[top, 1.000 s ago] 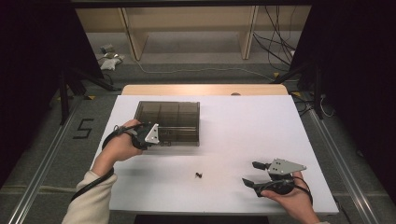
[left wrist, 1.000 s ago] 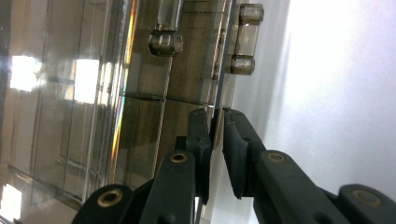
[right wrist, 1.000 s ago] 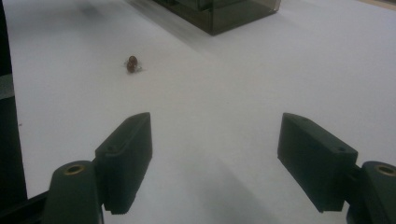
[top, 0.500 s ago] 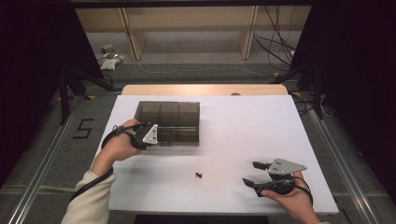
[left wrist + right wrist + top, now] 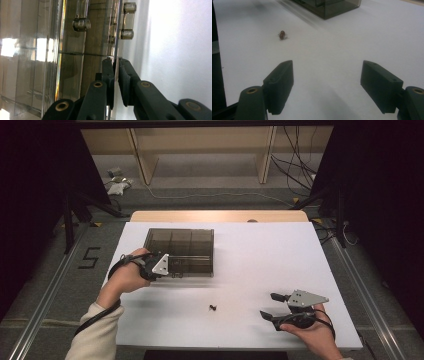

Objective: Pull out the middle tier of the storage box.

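Observation:
A smoked clear compartment box (image 5: 182, 245) lies at the table's back left. My left gripper (image 5: 170, 269) reaches its front left edge. In the left gripper view the jaws (image 5: 116, 62) are pinched on a thin clear lip of the box (image 5: 75, 50), just below two hinge-like barrels. My right gripper (image 5: 267, 305) rests at the front right with its jaws wide apart and nothing between them (image 5: 327, 72). A small dark piece with two reddish-brown beads (image 5: 213, 308) lies on the white table between the hands, ahead and left of the right jaws (image 5: 282, 35).
The white table (image 5: 260, 255) has bare room across its middle and right. A corner of the box (image 5: 332, 6) shows far off in the right gripper view. Wooden shelving and cables stand beyond the table's far edge.

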`<state>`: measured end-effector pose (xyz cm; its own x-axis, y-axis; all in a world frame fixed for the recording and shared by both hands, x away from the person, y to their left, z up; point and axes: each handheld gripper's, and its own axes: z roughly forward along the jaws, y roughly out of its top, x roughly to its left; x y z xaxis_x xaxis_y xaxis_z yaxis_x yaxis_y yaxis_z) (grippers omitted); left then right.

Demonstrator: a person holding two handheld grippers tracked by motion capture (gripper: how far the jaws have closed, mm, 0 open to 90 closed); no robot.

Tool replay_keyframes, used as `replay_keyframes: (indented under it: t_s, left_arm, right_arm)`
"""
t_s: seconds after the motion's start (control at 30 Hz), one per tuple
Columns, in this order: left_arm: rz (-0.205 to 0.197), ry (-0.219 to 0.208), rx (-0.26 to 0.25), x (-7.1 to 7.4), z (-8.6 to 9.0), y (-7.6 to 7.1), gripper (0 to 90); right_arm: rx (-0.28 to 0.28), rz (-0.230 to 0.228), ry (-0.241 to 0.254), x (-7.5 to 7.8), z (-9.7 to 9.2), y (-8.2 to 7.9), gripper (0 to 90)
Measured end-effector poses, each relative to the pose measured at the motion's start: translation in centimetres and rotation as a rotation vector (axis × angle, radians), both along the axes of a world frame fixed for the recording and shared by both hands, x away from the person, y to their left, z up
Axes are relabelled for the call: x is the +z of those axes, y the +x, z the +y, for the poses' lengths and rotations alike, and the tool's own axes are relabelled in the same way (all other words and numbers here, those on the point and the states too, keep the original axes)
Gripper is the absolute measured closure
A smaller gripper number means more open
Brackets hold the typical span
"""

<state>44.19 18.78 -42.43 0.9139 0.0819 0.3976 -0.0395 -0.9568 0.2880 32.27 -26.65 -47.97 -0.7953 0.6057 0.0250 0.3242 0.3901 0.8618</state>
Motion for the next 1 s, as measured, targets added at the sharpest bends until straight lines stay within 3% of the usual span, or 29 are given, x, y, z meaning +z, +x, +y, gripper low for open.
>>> replay_keyframes:
  t_s: [1.0]
  left_arm:
    - [0.018,-0.002,-0.004,0.15,0.07,-0.25,83.5]
  right_arm:
    - [0.000,0.000,0.001,0.01,0.00,-0.01,27.5]
